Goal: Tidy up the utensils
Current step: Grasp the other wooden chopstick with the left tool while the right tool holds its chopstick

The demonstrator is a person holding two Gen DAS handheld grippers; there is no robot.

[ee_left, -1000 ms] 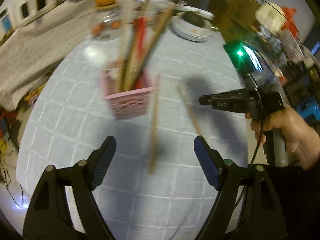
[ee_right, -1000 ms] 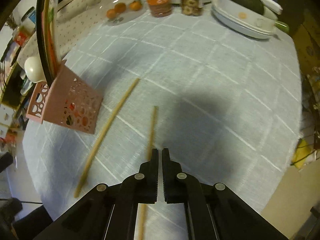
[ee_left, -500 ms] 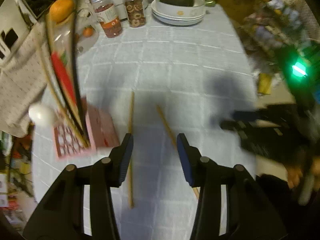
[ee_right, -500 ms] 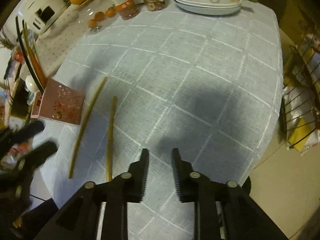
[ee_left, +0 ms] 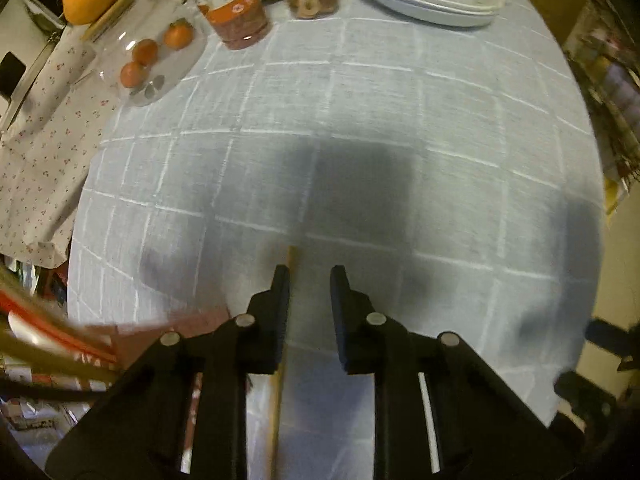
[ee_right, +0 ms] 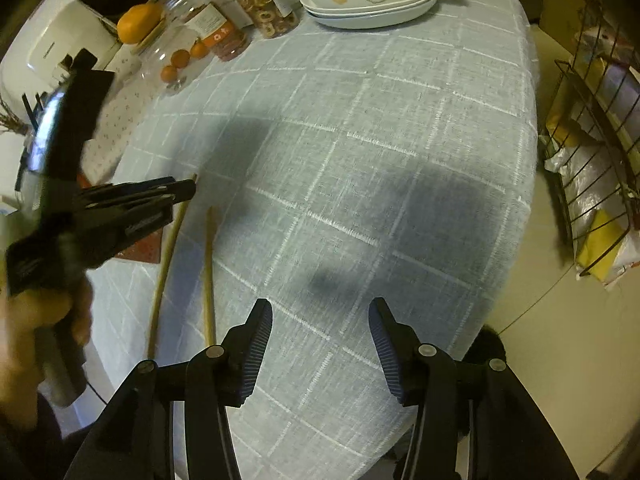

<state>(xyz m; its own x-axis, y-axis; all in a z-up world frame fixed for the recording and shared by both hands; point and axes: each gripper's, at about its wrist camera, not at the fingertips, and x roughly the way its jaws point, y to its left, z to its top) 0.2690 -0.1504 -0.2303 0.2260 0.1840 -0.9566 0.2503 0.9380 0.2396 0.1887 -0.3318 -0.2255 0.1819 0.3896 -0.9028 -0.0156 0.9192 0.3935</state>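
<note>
Left wrist view: jars and plates beyond chopstick.

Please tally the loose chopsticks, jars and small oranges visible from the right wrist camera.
Loose chopsticks: 2
Jars: 2
Small oranges: 3
Total: 7

The tablecloth was coarse matt woven cloth. Two chopsticks near its left edge looked like pale matt wood. At the far edge, plates were glossy ceramic and jars clear shiny plastic. The grippers' fingers were matt black plastic.
</note>
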